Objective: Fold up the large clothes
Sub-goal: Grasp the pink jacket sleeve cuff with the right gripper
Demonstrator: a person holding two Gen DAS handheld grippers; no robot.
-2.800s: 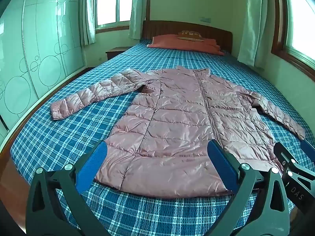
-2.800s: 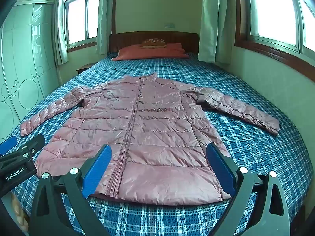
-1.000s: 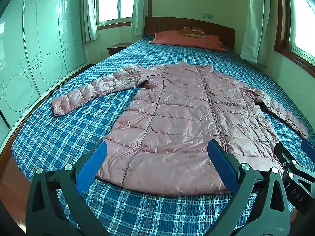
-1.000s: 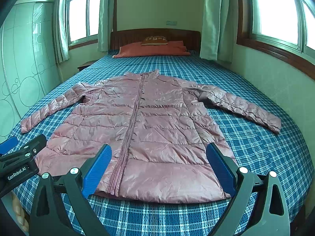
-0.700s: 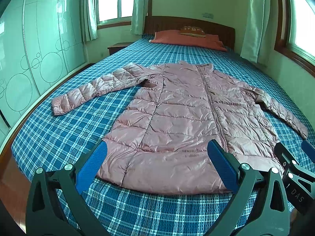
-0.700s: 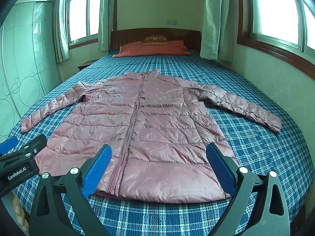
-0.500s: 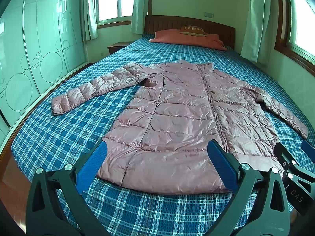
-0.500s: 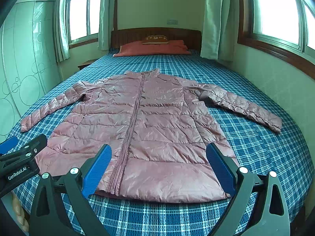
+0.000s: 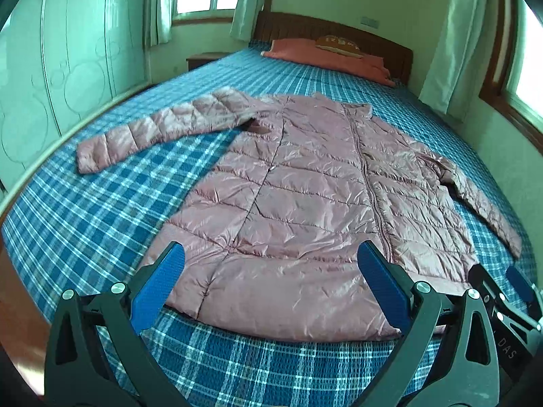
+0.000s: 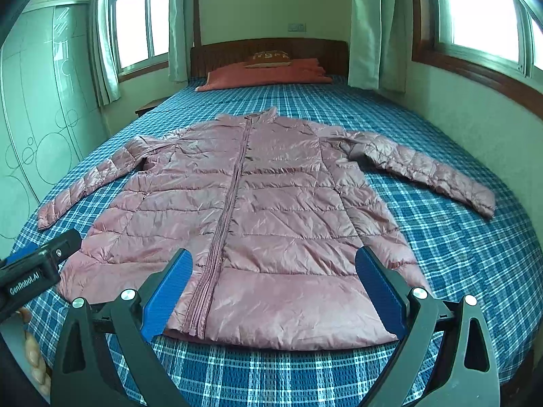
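A pink quilted puffer jacket [image 9: 305, 196] lies flat and zipped on the blue plaid bed [image 9: 101, 210], collar toward the headboard, both sleeves spread out. It also shows in the right wrist view [image 10: 258, 217]. My left gripper [image 9: 271, 268] is open and empty, hovering above the jacket's hem near its left half. My right gripper [image 10: 273, 268] is open and empty above the hem, over the zipper and right half. The left gripper's tip [image 10: 37, 271] shows at the left edge of the right wrist view, and the right gripper's tip [image 9: 502, 302] shows at the right edge of the left wrist view.
An orange pillow [image 10: 264, 74] lies at the wooden headboard [image 10: 268, 47]. A wardrobe [image 9: 51, 68] stands left of the bed, with a nightstand [image 9: 203, 59] beyond it. The wall and windows [image 10: 475, 17] run close along the right side. The bed's foot edge is just below both grippers.
The left wrist view has turned slightly left and moved a little closer to the jacket. The right gripper has barely moved. The jacket lies as before.
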